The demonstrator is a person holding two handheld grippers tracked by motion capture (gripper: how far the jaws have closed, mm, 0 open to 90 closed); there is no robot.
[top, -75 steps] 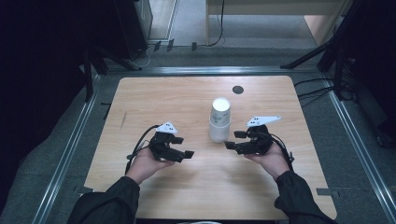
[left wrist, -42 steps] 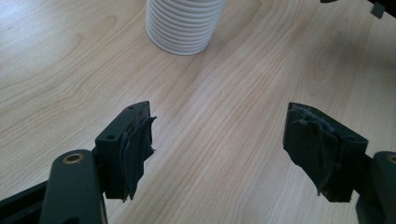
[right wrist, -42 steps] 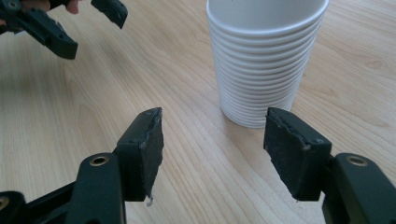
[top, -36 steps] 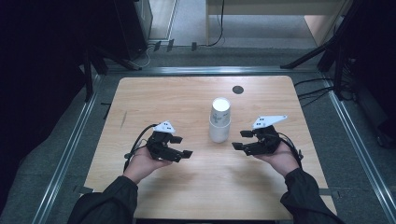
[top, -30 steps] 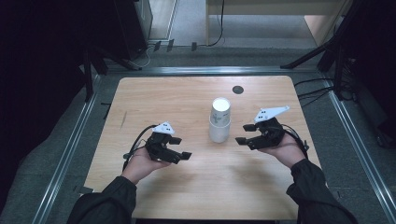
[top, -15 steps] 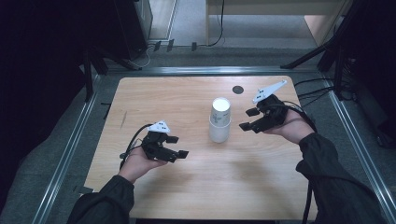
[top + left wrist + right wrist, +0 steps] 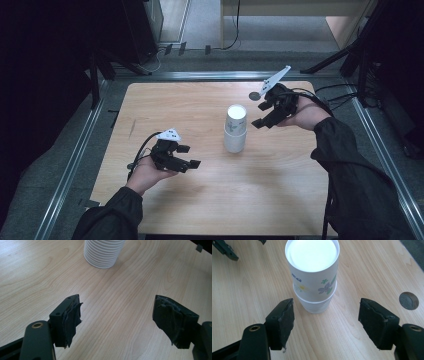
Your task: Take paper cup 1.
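Wooden table (image 7: 210, 200), light grain, metal rails (image 7: 70, 165) along the sides, dark floor around.

Near table middle, slightly right: stack of paper cups (image 7: 235, 128), nested upside down, closed bottom up, rims down on the wood. Long axis vertical, upright, no tilt seen. Top cup white with flower print and small text; ribbed rims of lower cups stacked beneath, seen close in left gripper view (image 7: 103, 252).

Small round hole (image 7: 254, 95) in table, behind and right of the stack.

Left gripper (image 7: 192, 156) low over table, front-left of stack, well apart from it, pointing toward it. Jaws apart, nothing between, bare wood under them.

Right gripper (image 7: 261, 115) raised, just right of stack's top, aimed down-left at it. Jaws have just been opening; now spread wide, empty, not touching cups. In right gripper view, stack (image 7: 313, 277) sits beyond and between the two pads (image 7: 287, 317).
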